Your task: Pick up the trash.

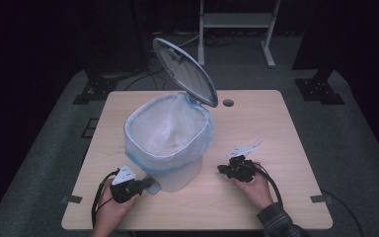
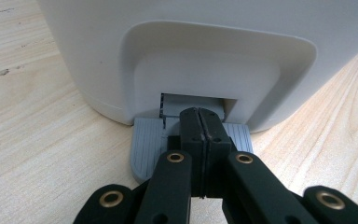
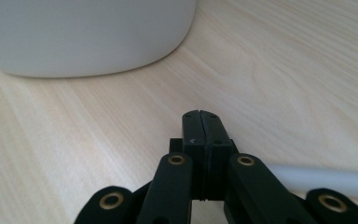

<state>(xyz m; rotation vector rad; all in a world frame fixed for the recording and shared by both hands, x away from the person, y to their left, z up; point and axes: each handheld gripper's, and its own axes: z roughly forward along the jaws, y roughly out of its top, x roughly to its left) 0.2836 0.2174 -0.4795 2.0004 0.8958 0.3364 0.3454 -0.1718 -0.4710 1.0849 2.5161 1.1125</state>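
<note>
**Left tool presses the pedal of an open, lined bin**

The white bin [image 1: 170, 148] stands a little left of the middle of the high view, on the light wooden table [image 1: 256, 197]. It is oval, with smooth pale walls, and a clear plastic liner [image 1: 165, 129] is folded over its rim with a bluish band at the fold. Its grey-rimmed lid [image 1: 185, 71] is tipped up and back, hinged at the far side, reaching toward the upper middle of the frame. At the bin's foot, in a recessed arch in the wall, sits a grey ribbed pedal [image 2: 144, 144].

The left tool [image 2: 199, 114] is clenched, its jaws pressed flat together with nothing between them, and its tip lies on top of the pedal, right at the slot in the bin's base. In the high view it sits at the lower left, touching the bin's front. The right tool [image 3: 200, 116] is likewise clenched on nothing and rests low over the bare table, at the lower right of centre in the high view, near the bin's right wall but apart from it.

A small white scrap [image 1: 246, 147] lies on the table just beyond the right tool. A round cable hole [image 1: 228, 102] sits near the table's far edge, right of the lid.

The right half of the table is open wood up to its edges; the bin blocks the middle left. Beyond the table lies grey carpet [image 1: 365, 148], with a metal frame [image 1: 237, 22] at the top.
</note>
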